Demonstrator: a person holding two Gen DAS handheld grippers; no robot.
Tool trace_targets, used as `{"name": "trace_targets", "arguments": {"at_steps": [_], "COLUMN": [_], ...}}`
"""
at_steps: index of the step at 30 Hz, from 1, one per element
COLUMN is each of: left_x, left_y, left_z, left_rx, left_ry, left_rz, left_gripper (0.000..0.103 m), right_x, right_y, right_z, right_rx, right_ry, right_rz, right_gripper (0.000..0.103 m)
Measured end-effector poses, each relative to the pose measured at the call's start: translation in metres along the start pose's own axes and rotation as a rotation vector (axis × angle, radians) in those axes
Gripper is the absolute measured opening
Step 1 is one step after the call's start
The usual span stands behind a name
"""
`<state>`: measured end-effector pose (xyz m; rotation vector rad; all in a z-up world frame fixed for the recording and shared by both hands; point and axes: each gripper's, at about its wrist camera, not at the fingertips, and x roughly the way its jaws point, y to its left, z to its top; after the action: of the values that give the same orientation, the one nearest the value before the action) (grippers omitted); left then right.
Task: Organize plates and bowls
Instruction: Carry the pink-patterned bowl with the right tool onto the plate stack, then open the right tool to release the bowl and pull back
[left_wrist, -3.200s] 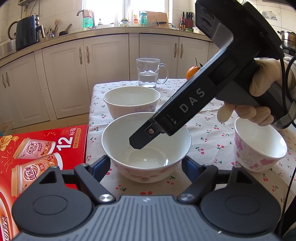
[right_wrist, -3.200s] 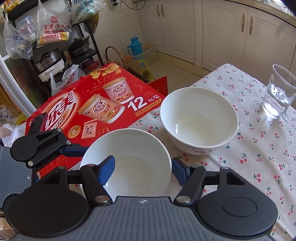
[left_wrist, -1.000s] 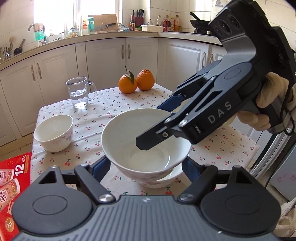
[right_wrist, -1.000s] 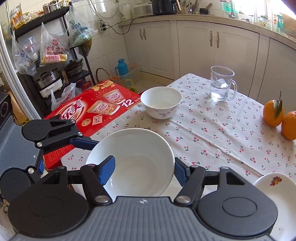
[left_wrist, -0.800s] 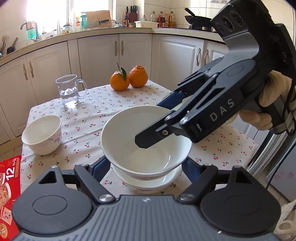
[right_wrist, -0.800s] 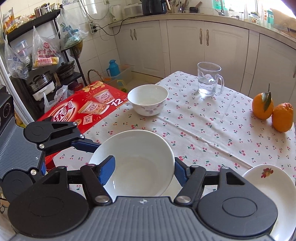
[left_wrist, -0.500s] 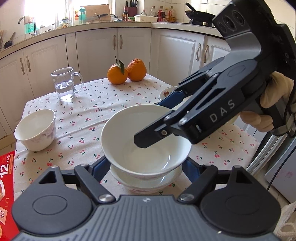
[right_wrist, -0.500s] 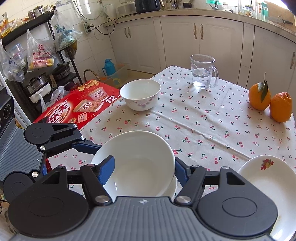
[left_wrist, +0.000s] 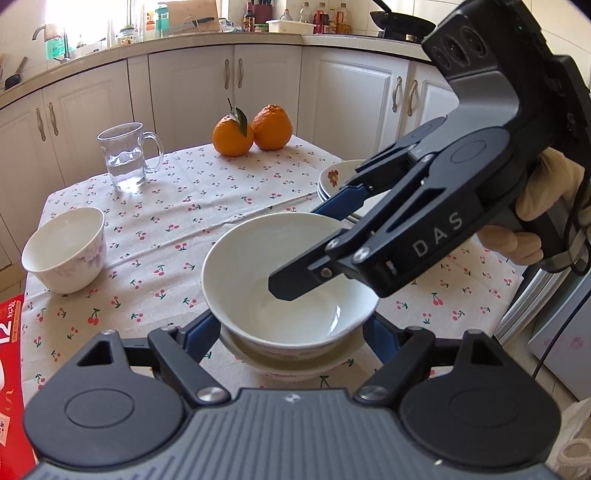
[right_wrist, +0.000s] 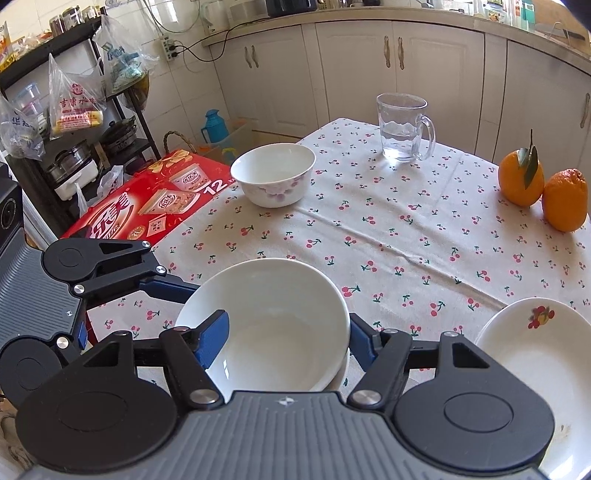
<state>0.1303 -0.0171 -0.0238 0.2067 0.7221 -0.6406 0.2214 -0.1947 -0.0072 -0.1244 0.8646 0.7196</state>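
Two grippers' fingers (left_wrist: 201, 334) grip plain white bowl (left_wrist: 290, 284), nested atop second bowl (left_wrist: 295, 363).

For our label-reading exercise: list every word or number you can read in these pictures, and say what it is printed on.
"DAS": on the right gripper body.
"12": on the red carton.
Chinese brand lettering on the carton: too skewed to read.
Red characters on the hanging plastic bag: too blurred to read.
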Motion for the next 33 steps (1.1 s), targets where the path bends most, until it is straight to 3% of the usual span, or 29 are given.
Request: {"name": "trace_targets", "arguments": {"at_steps": [20,24,31,33], "left_x": [0.001,0.001,-0.007,-0.011], "left_y": [0.001,0.001,0.002,0.003], "left_z": [-0.002,-0.004,-0.006,-0.008], "left_rx": [0.003,-0.001,-0.003,-0.005], "left_ry": [0.001,0.001,-0.013,-0.013], "left_rz": [0.008,0.005,0.004,0.005], "left_gripper": [0.086,0.088,0.091,0.091], "right_x": [0.006,0.007,-0.003,-0.008], "right_y": [0.005,0.008,0.011,0.011], "right_z": [-0.006,-0.007,-0.011,-0.012], "right_rx": [-0.042,-0.059,-0.065,-0.064], "right_ry": [0.005,0.009,-0.018,-0.03], "right_rz": [-0.025,-0.029,-0.035,-0.04], "right_gripper": [0.075,0.081,0.103,0.103]}}
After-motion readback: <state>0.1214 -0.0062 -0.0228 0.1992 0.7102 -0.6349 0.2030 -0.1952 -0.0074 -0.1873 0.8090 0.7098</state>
